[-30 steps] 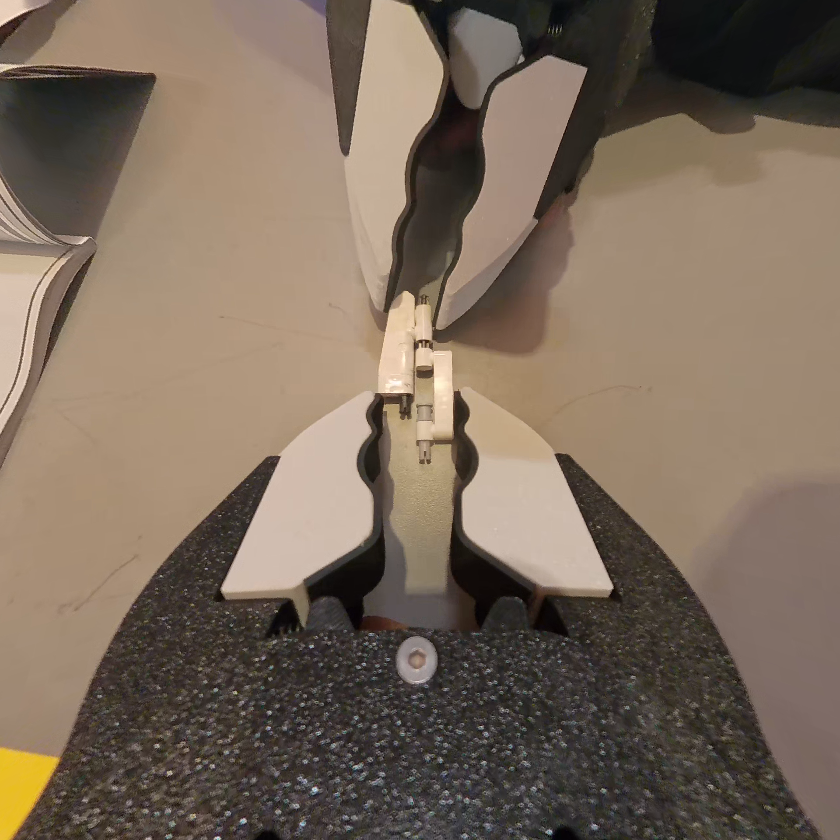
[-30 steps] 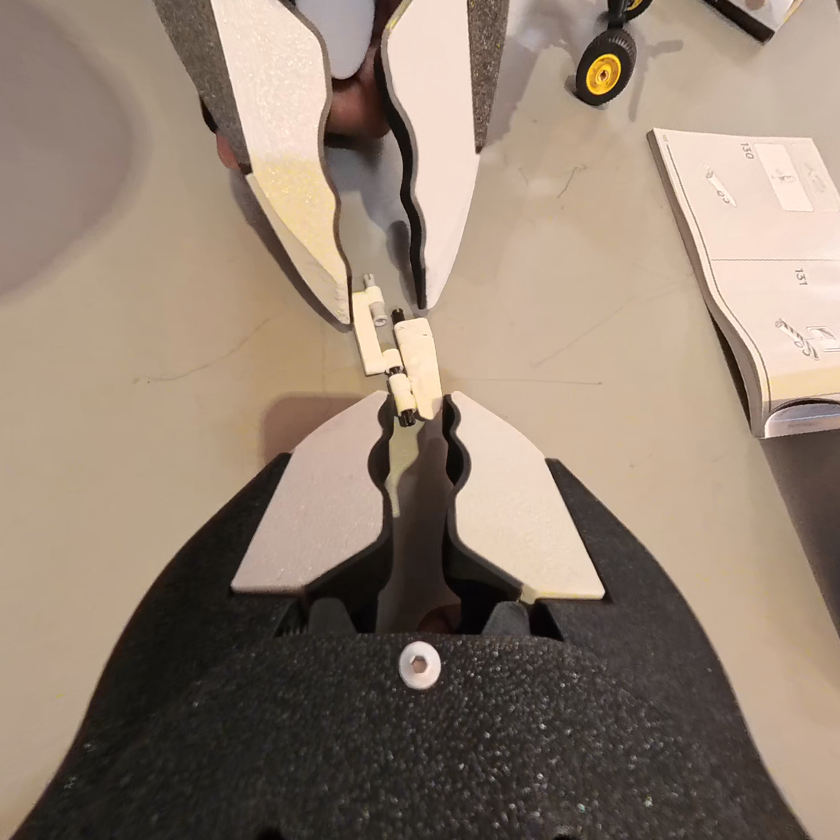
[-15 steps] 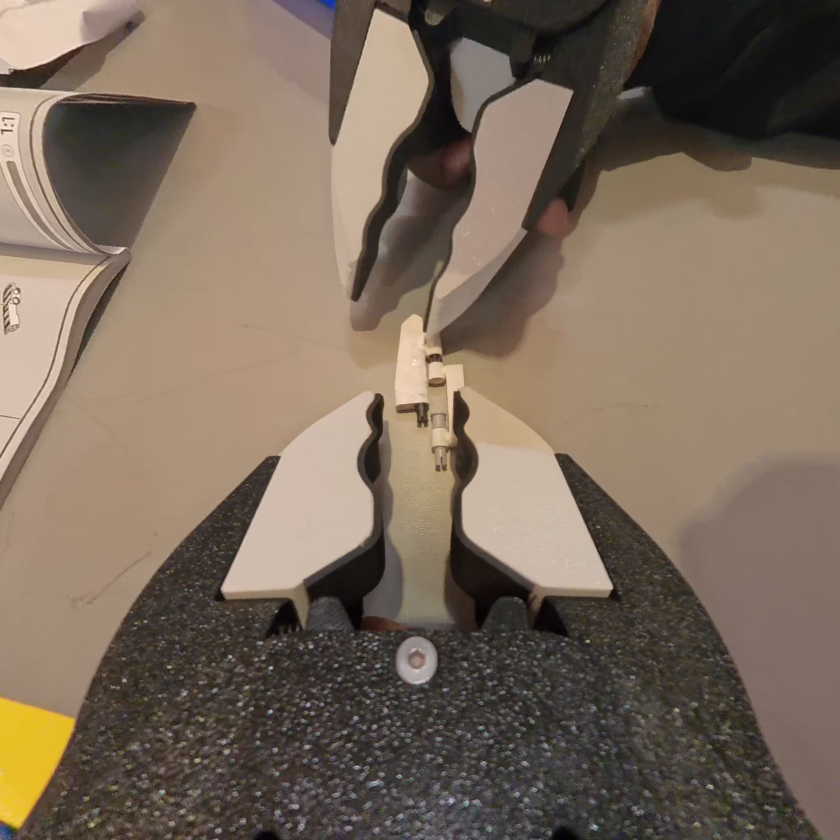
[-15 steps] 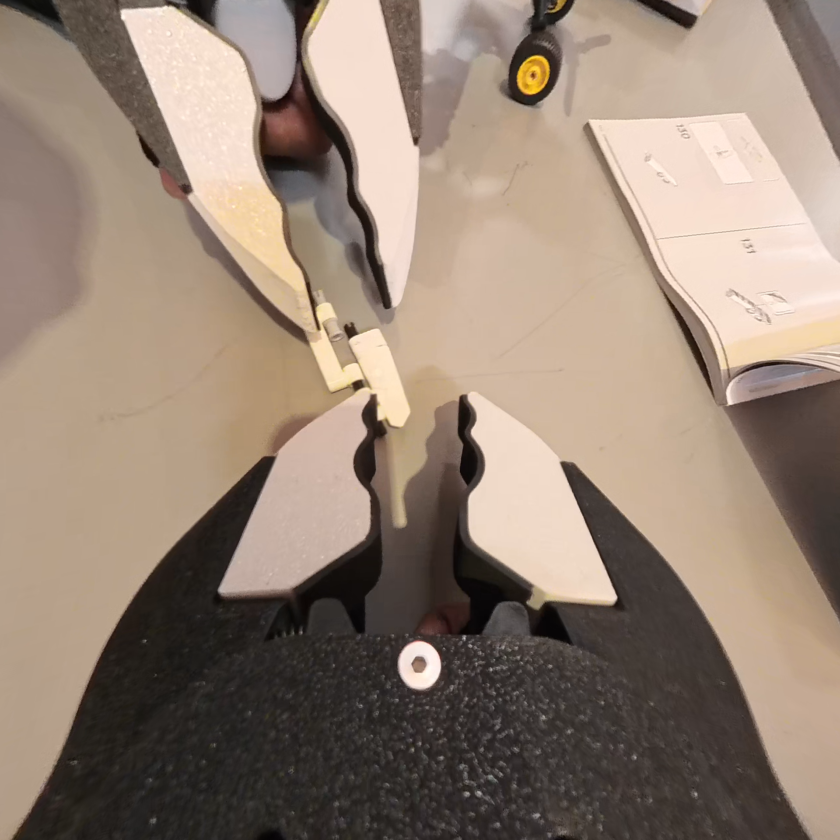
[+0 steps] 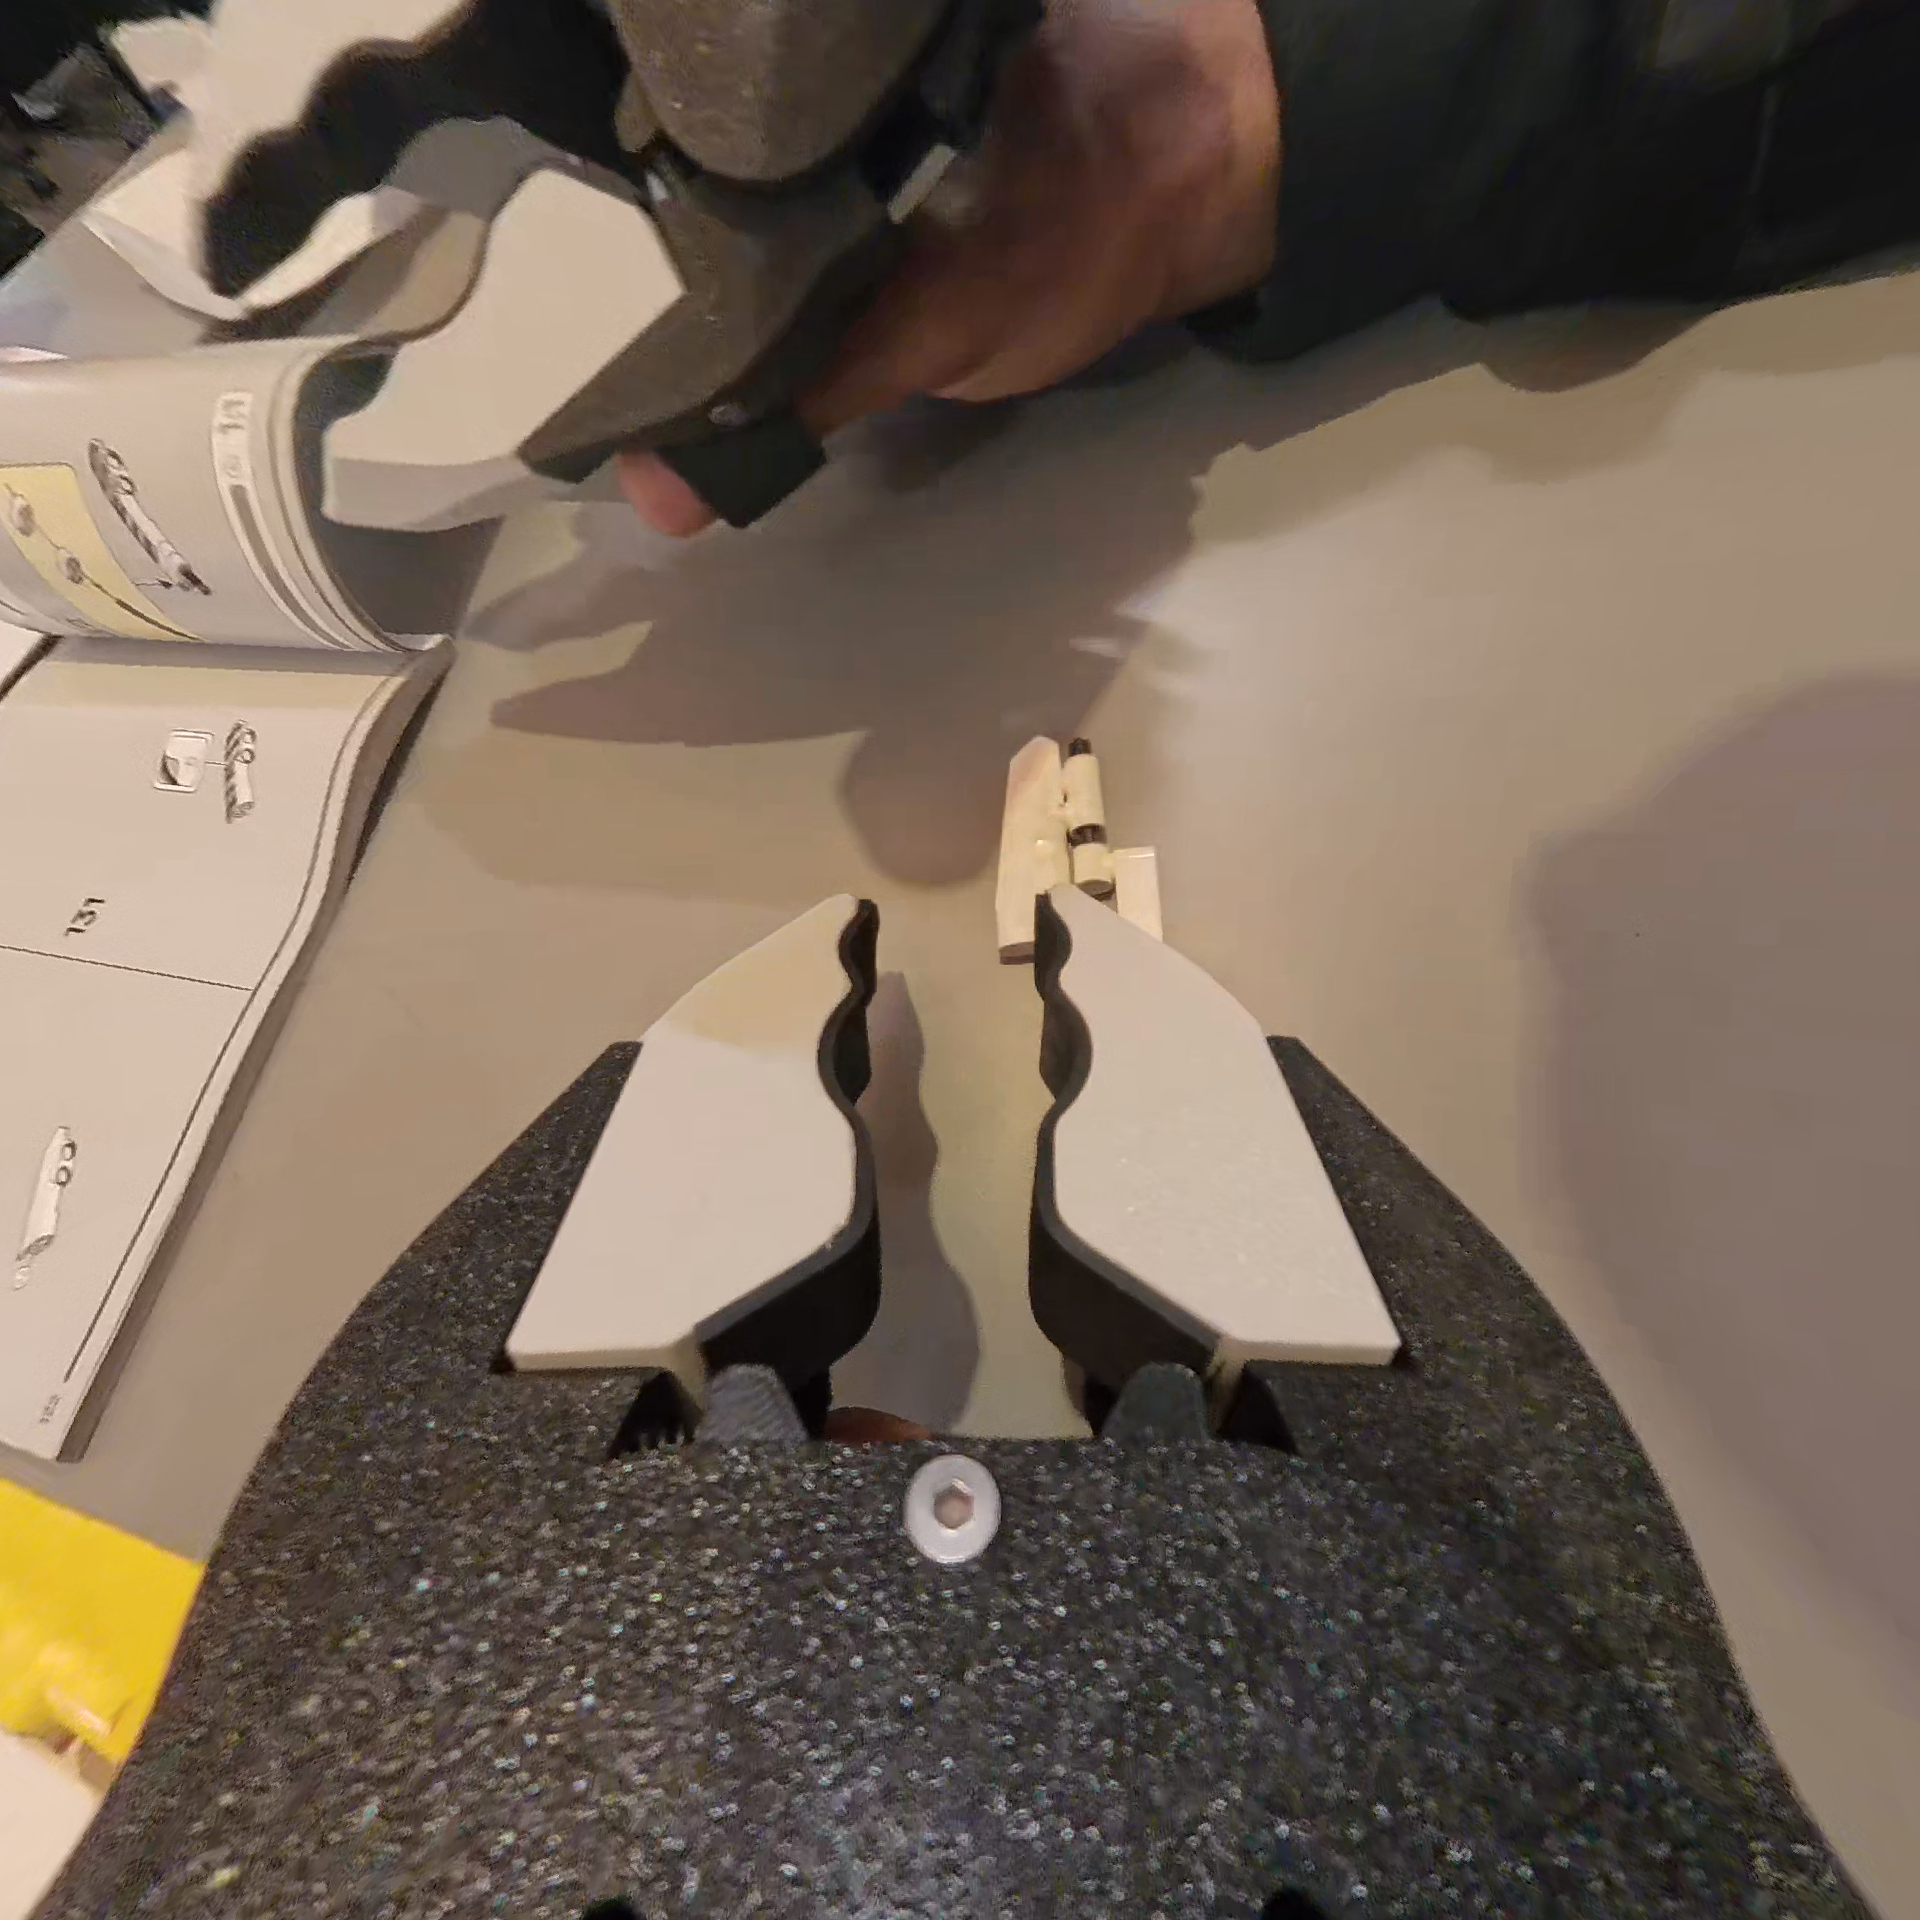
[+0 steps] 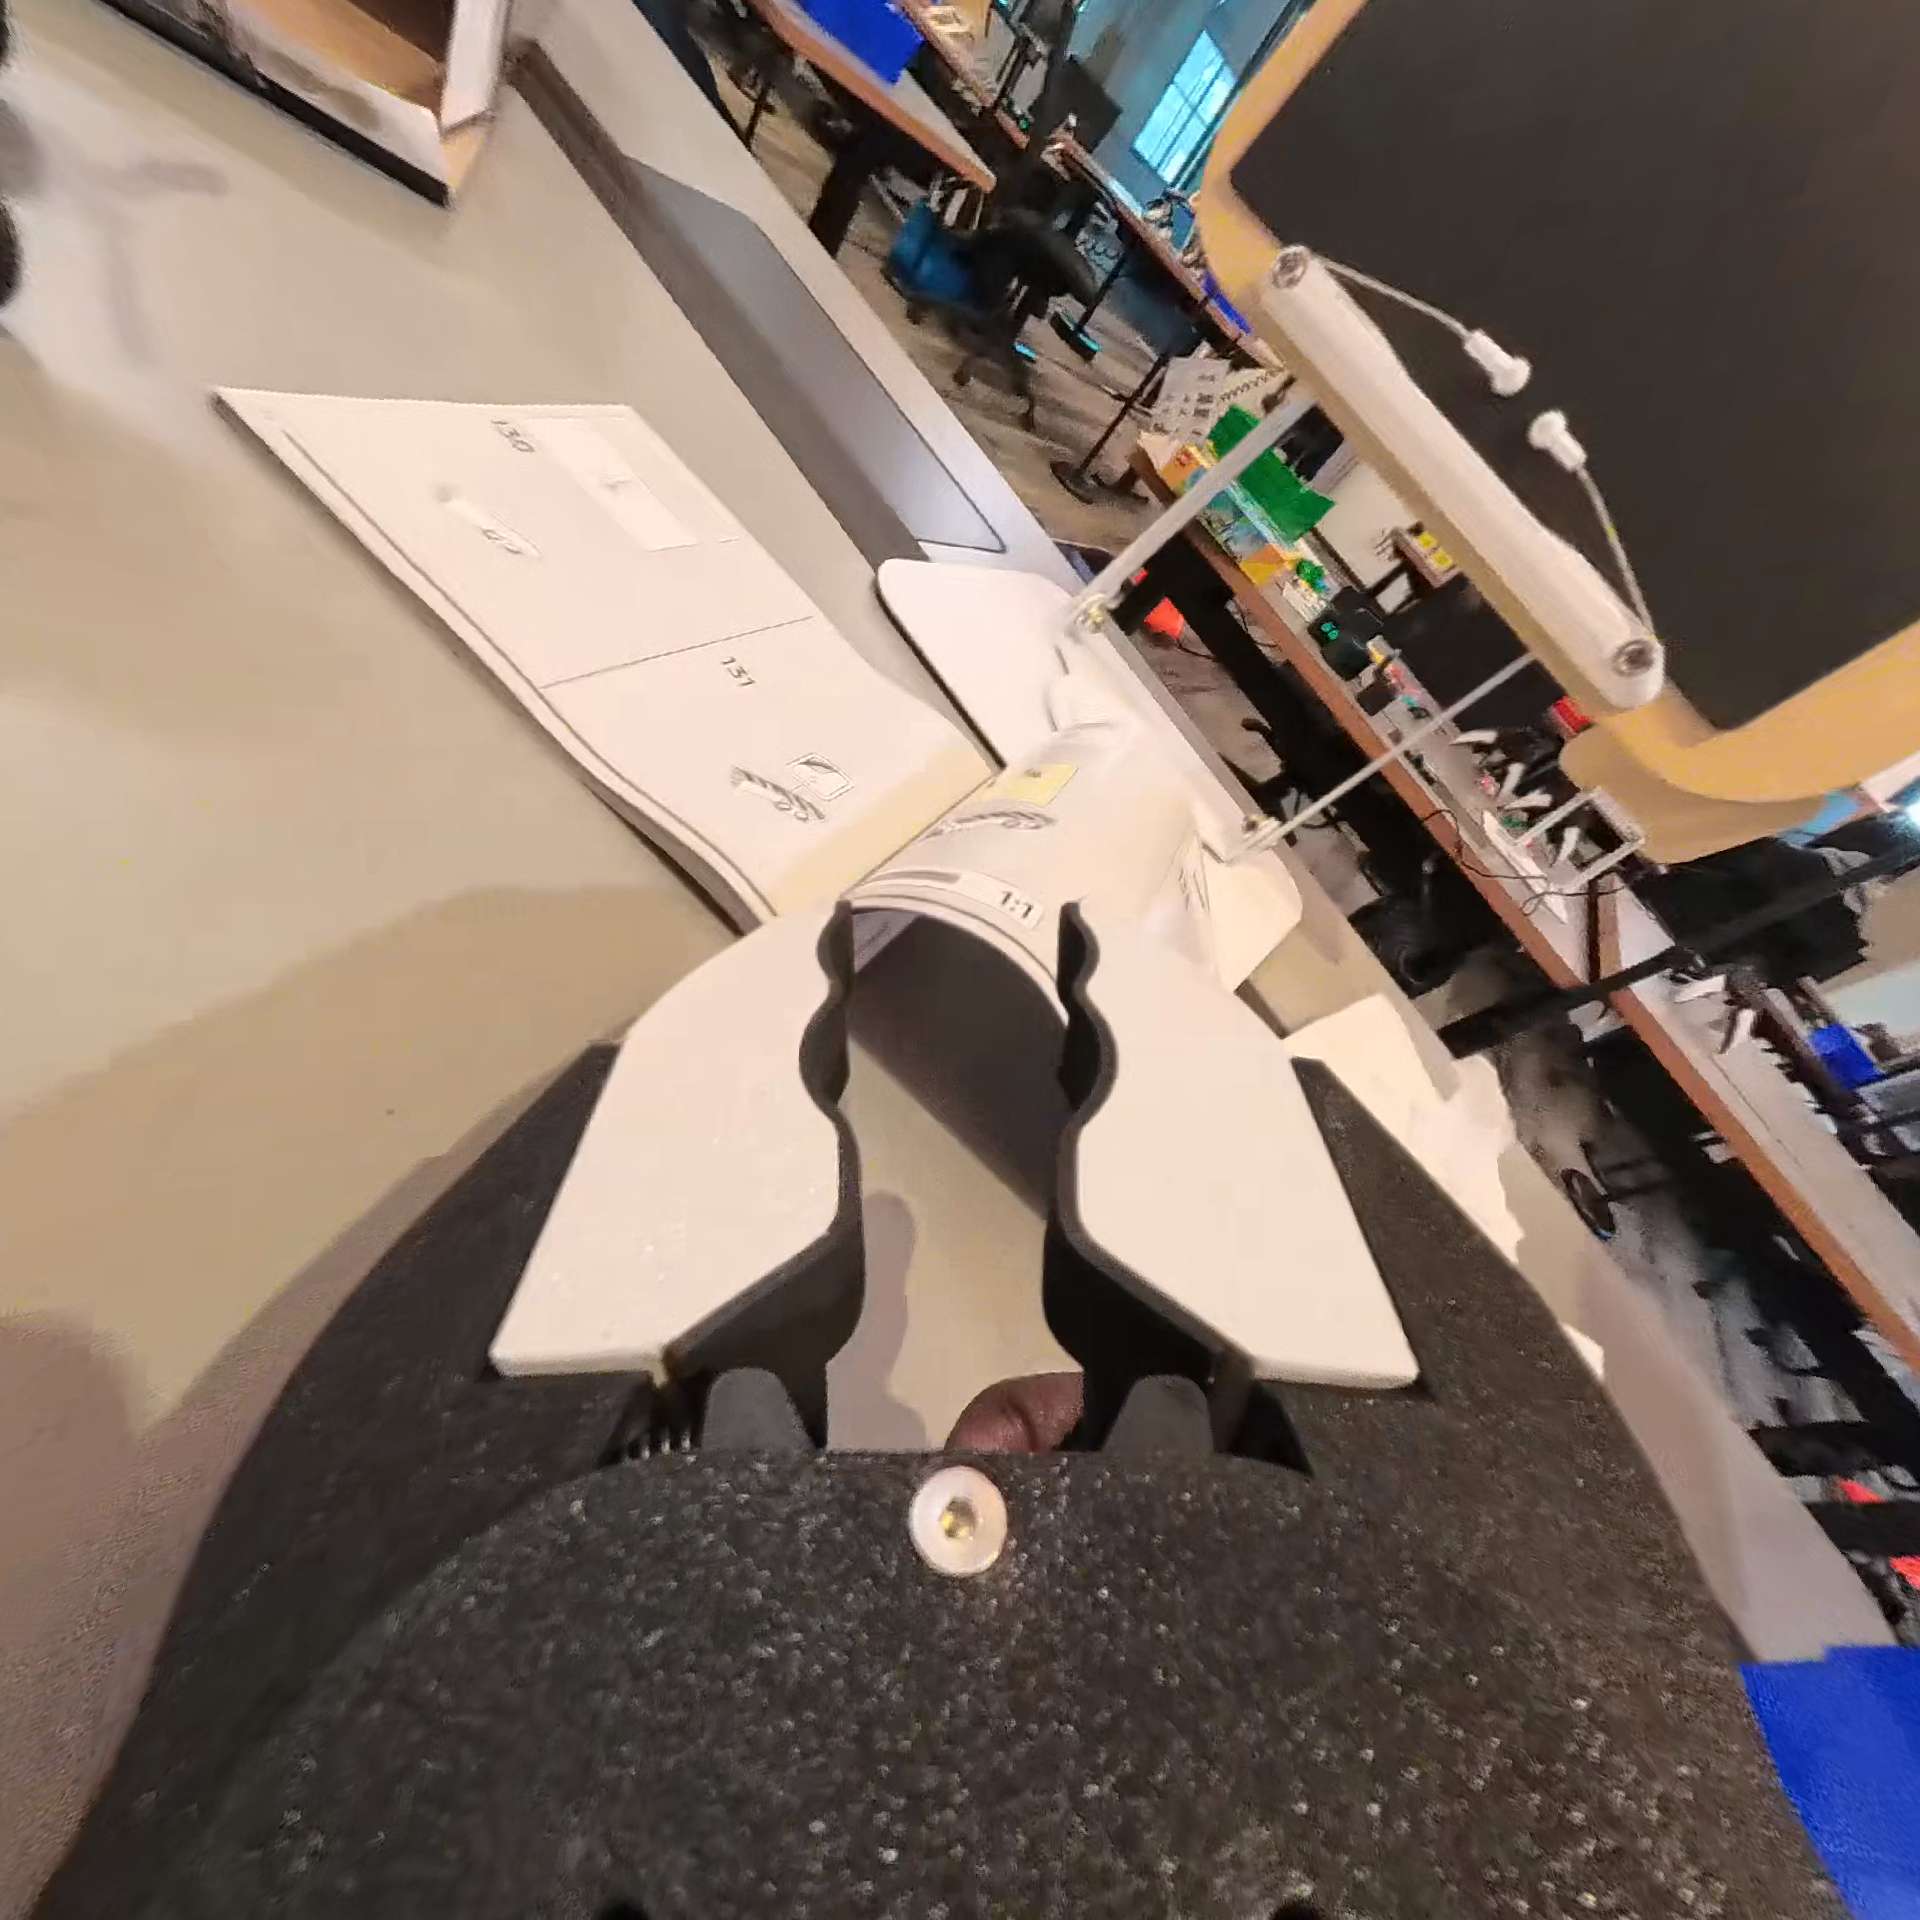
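Observation:
A small white hinged assembly of pegs and bars lies flat on the beige table. My left gripper is open with only bare table between its pads. The assembly lies just ahead of its right fingertip, which hides the assembly's near end. My right gripper is open and empty, tilted, its tips over the curled pages of an open instruction booklet. In the left wrist view a hand holds the right gripper, blurred, at the top left above the booklet.
A yellow object sits at the lower left of the left wrist view. In the right wrist view the table edge runs past the booklet, with desks and chairs beyond. A black panel with a wooden frame is at the upper right.
My right gripper opened, let go of the white assembly and swung away left and up toward the booklet. The assembly now lies on the table off my left gripper's right fingertip.

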`<state>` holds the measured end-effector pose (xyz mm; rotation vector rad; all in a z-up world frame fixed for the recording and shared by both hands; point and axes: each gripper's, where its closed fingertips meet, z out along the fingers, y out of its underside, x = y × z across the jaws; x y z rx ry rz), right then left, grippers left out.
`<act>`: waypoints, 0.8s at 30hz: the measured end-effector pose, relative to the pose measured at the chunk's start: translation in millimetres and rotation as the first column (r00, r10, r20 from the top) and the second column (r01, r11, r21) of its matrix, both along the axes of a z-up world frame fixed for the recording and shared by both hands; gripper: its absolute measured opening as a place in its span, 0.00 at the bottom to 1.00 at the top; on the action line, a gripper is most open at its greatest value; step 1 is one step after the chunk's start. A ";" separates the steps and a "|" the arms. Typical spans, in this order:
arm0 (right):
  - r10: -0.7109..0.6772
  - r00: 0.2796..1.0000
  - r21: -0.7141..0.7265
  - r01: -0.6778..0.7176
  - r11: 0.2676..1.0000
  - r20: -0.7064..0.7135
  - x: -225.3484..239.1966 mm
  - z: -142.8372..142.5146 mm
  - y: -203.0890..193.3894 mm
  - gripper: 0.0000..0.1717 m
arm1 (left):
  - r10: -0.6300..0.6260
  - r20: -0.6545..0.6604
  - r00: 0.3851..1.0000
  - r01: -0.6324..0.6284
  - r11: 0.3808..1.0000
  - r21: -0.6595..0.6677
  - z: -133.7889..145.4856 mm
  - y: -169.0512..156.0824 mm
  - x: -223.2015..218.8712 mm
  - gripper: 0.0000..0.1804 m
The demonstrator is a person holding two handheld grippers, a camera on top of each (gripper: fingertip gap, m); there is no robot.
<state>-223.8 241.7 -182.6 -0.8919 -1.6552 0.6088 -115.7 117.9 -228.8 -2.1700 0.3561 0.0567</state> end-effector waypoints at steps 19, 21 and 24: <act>-0.026 0.959 -0.121 0.062 0.991 0.282 -12.8 -41.2 9.7 0.35 | -0.028 -0.024 0.999 0.026 0.998 -0.054 -8.9 -0.8 3.7 0.16; -0.026 0.959 -0.114 0.060 0.992 0.281 -12.7 -41.4 9.3 0.35 | -0.028 -0.023 0.999 0.026 0.998 -0.055 -9.1 -0.9 3.7 0.16; -0.025 0.960 -0.117 0.059 0.991 0.279 -12.5 -41.2 9.4 0.35 | -0.028 -0.023 0.999 0.026 0.998 -0.055 -9.2 -0.8 3.6 0.16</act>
